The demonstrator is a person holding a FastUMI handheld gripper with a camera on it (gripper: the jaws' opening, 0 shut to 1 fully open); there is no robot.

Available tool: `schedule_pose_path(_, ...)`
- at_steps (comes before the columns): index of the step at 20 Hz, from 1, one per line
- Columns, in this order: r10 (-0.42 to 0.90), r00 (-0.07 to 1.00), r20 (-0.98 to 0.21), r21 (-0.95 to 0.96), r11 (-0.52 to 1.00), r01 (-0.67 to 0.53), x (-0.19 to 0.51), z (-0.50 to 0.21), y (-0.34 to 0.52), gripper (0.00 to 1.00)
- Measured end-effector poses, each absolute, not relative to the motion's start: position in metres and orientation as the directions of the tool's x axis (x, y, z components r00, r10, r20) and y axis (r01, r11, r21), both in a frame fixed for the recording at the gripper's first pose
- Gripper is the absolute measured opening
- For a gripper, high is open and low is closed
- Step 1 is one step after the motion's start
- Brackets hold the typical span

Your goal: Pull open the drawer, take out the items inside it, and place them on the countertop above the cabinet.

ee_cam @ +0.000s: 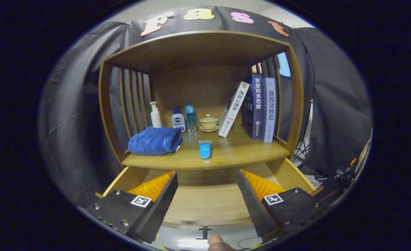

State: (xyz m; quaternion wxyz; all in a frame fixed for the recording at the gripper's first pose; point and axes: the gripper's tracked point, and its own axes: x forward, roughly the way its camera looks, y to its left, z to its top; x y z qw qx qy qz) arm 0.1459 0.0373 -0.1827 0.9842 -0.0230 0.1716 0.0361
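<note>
1. Looking along the fingers, we saw the wooden cabinet (200,104) ahead, and the drawer (205,205) below its worktop (233,153) was pulled out toward us. The part of the drawer floor we could see between the fingers looked bare, so we judged the drawer either emptied or its contents hidden beneath the fingers; we could not tell which.
2. We judged the main risk to lie on the worktop, which was crowded. The folded blue towel (155,140) lay at its left front, and the books (258,108) leaned at the right, one of them tilted. Anything further set down carelessly could nudge that tilted book or shove the towel off the front edge.
3. We thought the row at the back could topple if a reach went too deep: the pump bottle (155,115), the small white bottle (178,119), the clear blue bottle (190,118) and the lidded cup (209,123) stood close together.
4. The blue tube (205,149) lay near the front edge, just above the open drawer. A brush from the rising fingers could roll it back down into the drawer.
5. The gripper (205,195) had its jaws spread wide over the drawer, and they held and touched nothing.
6. A fingertip (219,243) of the person's hand showed beneath the gripper.
</note>
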Motion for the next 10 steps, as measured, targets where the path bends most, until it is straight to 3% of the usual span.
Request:
schedule_pose_path(6,0.095,0.966,-0.241,-0.051,0.993,-0.111,0.080,-0.197,0.039,1.00)
schedule_pose_path(10,0.119,0.958,-0.261,-0.029,0.991,-0.131,0.057,-0.229,0.040,1.00)
